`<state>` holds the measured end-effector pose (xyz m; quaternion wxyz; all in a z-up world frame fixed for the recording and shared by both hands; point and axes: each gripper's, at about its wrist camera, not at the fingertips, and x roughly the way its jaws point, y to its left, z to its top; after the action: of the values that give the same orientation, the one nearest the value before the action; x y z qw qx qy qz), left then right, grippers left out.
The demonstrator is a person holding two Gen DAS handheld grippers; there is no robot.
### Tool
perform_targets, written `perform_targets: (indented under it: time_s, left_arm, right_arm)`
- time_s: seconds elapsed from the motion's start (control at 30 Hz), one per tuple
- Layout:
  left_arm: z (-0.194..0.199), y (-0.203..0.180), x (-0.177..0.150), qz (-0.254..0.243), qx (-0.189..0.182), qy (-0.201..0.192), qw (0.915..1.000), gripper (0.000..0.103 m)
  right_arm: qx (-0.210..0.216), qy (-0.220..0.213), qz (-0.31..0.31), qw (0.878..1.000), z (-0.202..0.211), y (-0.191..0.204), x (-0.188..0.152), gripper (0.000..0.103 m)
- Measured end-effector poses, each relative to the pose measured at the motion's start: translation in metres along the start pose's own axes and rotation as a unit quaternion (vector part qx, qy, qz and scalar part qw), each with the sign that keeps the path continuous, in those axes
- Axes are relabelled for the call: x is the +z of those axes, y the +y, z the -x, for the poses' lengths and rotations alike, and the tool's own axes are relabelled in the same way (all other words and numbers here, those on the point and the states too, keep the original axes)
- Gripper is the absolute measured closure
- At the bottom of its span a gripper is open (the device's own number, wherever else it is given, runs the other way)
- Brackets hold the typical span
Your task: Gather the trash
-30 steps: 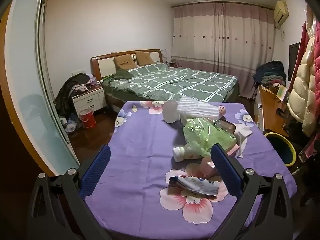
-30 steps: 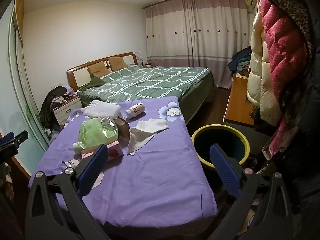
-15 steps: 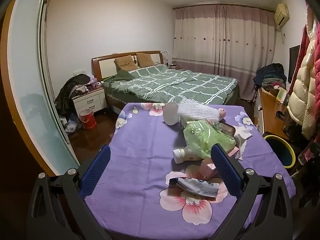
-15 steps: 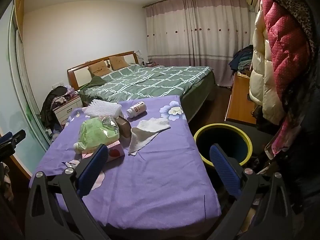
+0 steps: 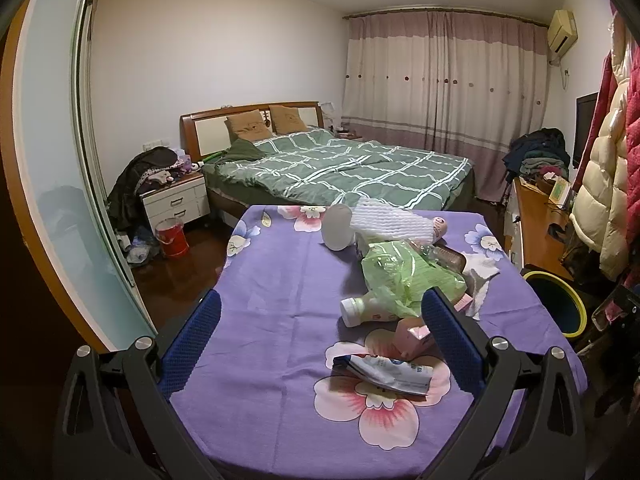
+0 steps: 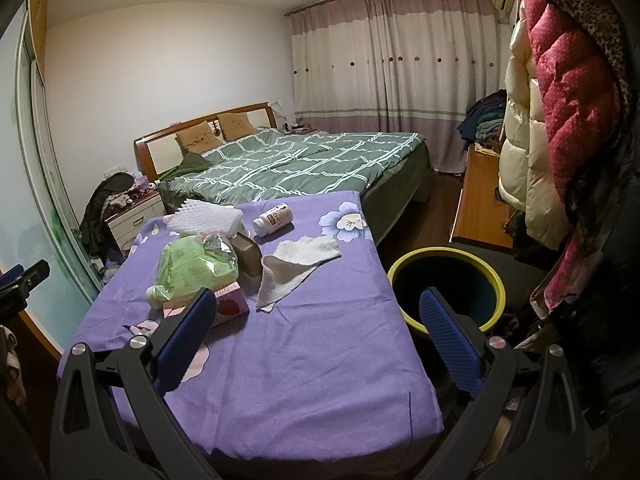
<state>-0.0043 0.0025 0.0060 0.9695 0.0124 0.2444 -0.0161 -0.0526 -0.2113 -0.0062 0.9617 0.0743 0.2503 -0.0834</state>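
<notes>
Both hand-held grippers, left [image 5: 320, 326] and right [image 6: 322, 320], spread wide and empty, crinkled green plastic bag [image 6: 196, 266], ribbed white foam sheet [image 6: 208, 220], round yellow-rimmed bin [image 6: 446, 268]

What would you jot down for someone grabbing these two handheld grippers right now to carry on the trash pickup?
Left gripper: open, empty, above the purple-clothed table.
Right gripper: open, empty, between the table and the yellow-rimmed bin.
On the table: green plastic bag, white foam netting, two small bottles, crumpled tissue, pink carton, torn packet, brown box.
Done: nothing visibly collected; the bin's inside is too dark to tell.
Left: pick up each piece and drop it in the bin.
</notes>
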Motion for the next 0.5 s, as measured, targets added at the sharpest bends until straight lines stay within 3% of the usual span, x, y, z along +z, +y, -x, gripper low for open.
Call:
perform_targets:
  time_s: [0.5]
  left_arm:
    - [-0.0034,-0.0032,-0.0001,-0.003,-0.004,0.005,1.0000,0.004]
  right_arm:
    - [0.003,0.004,0.002,1.000,-0.0073,0.0045,0.0010,0.006]
